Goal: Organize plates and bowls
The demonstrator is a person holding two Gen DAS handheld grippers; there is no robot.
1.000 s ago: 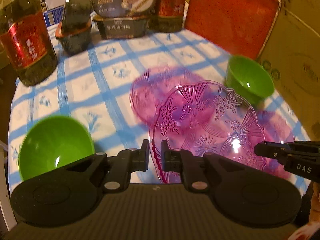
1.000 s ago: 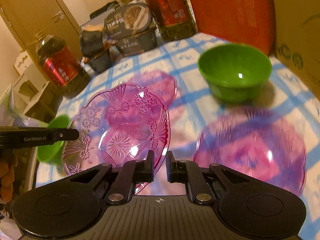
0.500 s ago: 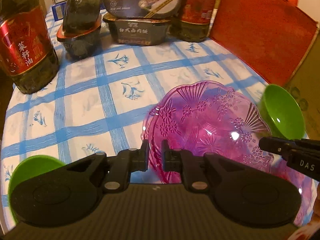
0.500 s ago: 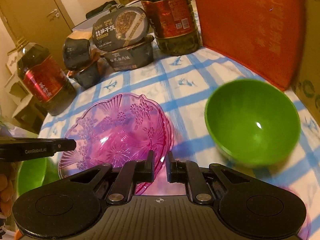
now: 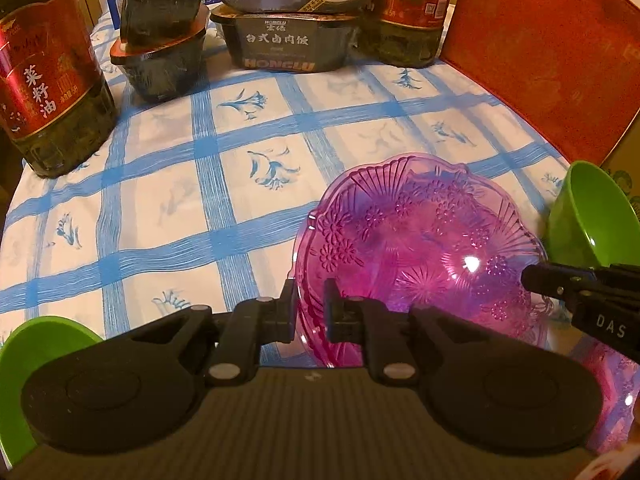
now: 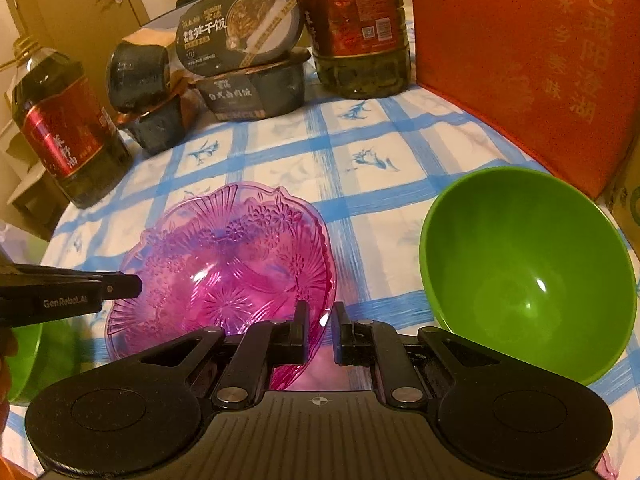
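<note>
A pink clear patterned plate (image 5: 420, 248) lies over a second pink plate on the blue-checked tablecloth (image 5: 168, 200); it also shows in the right wrist view (image 6: 228, 264). My left gripper (image 5: 310, 308) is shut on its left rim. My right gripper (image 6: 320, 332) is shut on its right rim. A green bowl (image 6: 528, 272) stands right of the plates and shows in the left wrist view (image 5: 588, 216). A second green bowl (image 5: 36, 352) sits at the near left. Another pink plate (image 5: 608, 384) lies at the near right, mostly hidden.
Two oil bottles (image 5: 44, 68) (image 6: 356, 28), stacked black meal boxes (image 5: 288, 28) and dark bowls (image 5: 160, 44) line the far edge. A red bag (image 6: 532, 56) and a cardboard box (image 6: 628, 192) stand along the right side.
Both grippers carried the pink plate away from the near-right plate and set it down onto the second pink plate further back. Both stay shut on its rim.
</note>
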